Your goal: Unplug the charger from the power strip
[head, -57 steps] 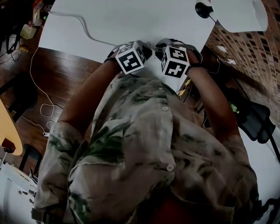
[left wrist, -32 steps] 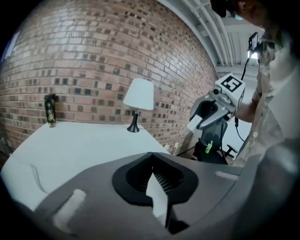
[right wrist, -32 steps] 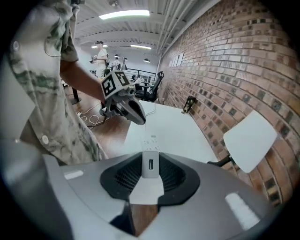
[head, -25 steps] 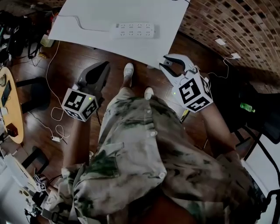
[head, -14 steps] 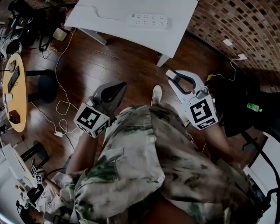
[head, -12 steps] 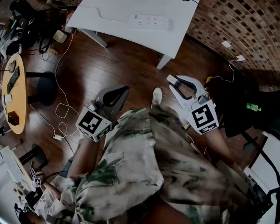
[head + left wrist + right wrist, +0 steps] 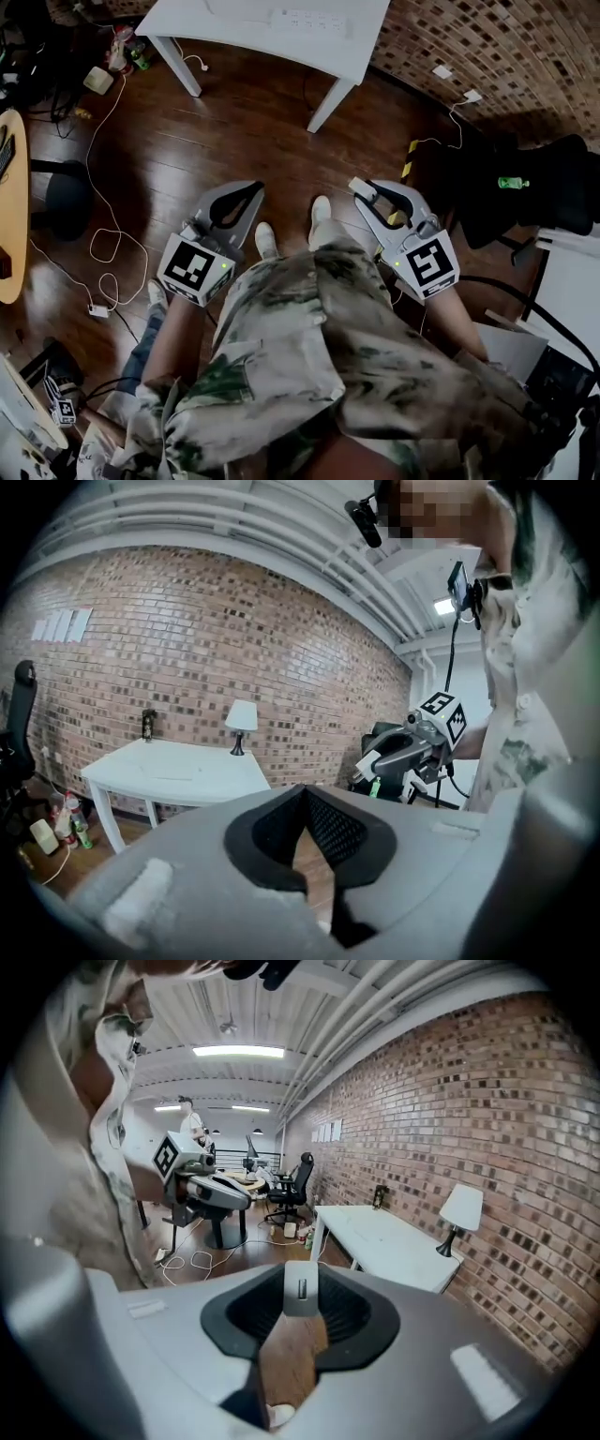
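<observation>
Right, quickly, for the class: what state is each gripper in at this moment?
Left gripper: closed, with nothing between its jaws.
Right gripper: closed on the white charger.

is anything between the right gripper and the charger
Nothing is. The right gripper has its jaws shut on the charger, a small pale block at their tips. It is out of the power strip, which lies on the white table across a stretch of wooden floor.
</observation>
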